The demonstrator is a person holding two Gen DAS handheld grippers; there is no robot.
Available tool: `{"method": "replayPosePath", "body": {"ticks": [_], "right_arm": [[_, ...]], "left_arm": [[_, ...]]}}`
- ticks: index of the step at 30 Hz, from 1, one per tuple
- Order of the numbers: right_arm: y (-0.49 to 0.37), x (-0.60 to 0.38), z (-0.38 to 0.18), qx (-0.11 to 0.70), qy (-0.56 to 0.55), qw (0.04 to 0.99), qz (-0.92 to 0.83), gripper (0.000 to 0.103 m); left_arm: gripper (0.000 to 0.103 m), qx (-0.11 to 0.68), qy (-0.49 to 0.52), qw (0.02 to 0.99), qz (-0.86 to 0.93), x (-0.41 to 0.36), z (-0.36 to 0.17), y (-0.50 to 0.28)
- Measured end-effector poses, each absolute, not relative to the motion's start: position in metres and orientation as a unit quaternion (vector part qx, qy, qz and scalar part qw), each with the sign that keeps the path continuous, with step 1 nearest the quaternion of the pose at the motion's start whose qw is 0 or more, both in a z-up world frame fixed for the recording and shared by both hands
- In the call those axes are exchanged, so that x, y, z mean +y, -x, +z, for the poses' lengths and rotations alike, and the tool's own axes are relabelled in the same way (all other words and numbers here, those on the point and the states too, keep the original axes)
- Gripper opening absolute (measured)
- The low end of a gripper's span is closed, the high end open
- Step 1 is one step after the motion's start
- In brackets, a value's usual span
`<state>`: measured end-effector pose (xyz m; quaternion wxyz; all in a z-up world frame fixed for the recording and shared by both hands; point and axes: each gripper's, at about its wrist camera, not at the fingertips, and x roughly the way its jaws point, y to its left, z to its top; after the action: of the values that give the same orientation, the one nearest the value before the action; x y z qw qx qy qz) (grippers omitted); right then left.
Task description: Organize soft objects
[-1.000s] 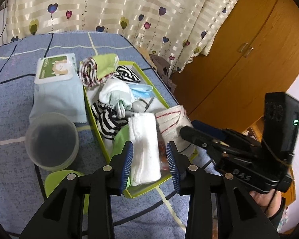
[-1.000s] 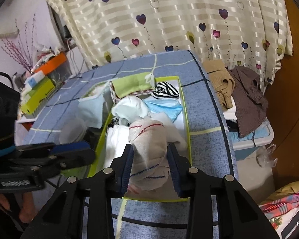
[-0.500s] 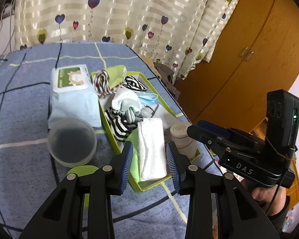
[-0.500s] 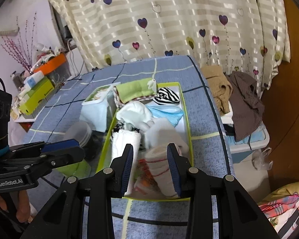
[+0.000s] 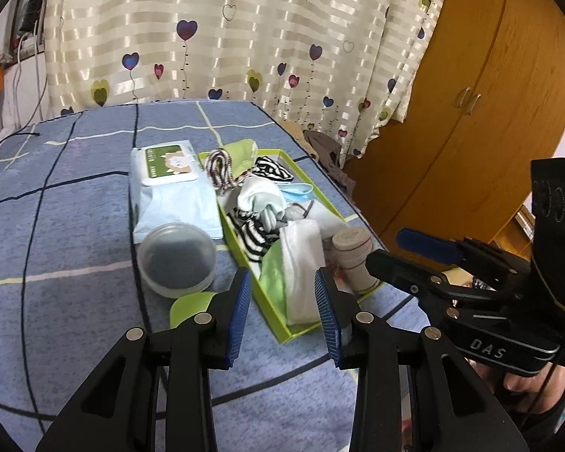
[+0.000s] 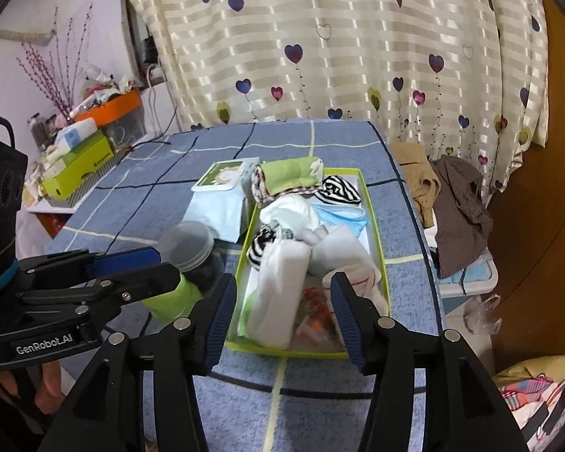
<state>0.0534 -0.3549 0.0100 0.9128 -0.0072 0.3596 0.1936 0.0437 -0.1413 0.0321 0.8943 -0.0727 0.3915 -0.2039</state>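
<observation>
Two grippers hover above the near end of the green tray. Right gripper: its fingers have just been opening and now stand wide, gripping nothing; the rolled striped cloth sits in the tray's near right corner. Left gripper: fingers parted, empty, over the folded white towel in the tray. Left of the tray stand a lidded plastic jar and a wipes pack, on the blue checked table.
</observation>
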Motion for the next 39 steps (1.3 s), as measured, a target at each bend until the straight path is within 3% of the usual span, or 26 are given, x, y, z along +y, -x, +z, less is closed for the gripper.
{"method": "replayPosePath", "body": {"ticks": [39], "right_arm": [[-0.017,-0.321,-0.007,0.388,0.026,0.904,0.177,0.062]], "left_arm": [[0.036,0.416,0.042,0.897,-0.142,-0.124,0.013,-0.013]]}}
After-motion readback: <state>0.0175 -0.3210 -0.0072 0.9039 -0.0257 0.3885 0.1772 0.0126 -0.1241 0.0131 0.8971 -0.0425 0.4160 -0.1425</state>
